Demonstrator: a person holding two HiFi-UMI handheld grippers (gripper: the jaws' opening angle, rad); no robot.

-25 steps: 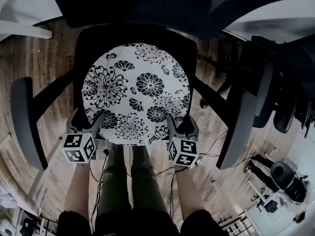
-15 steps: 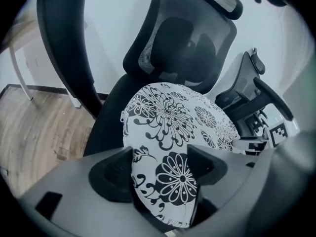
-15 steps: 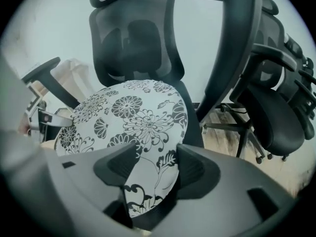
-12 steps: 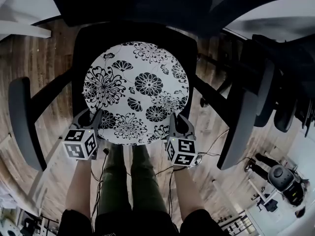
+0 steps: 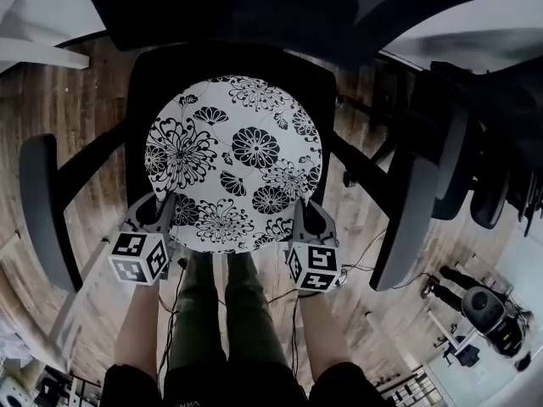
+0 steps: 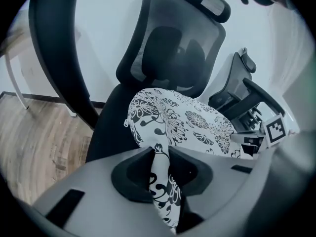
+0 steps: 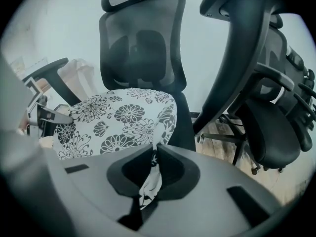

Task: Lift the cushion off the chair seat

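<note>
A pale wooden plank floor runs under everything, and on it stands the black mesh-backed office chair with its armrests spread to either side. The round white fabric cushion printed with black flowers lies flat on the seat and covers most of it, with only its near edge puckered where it is pinched. The person stands at the front of the seat, and this is where the change lies. A second ago both sets of jaws stood wide apart at the near rim. Now the left gripper is closing on the near-left edge, and its own view shows a fold of printed fabric squeezed between the pads. The right gripper, closing too and almost fully together, pinches a thinner fold at the near-right edge. Neither hand has risen, so the cushion is not yet off the seat. With both corners gripped, the lift itself looks ready to begin.
</note>
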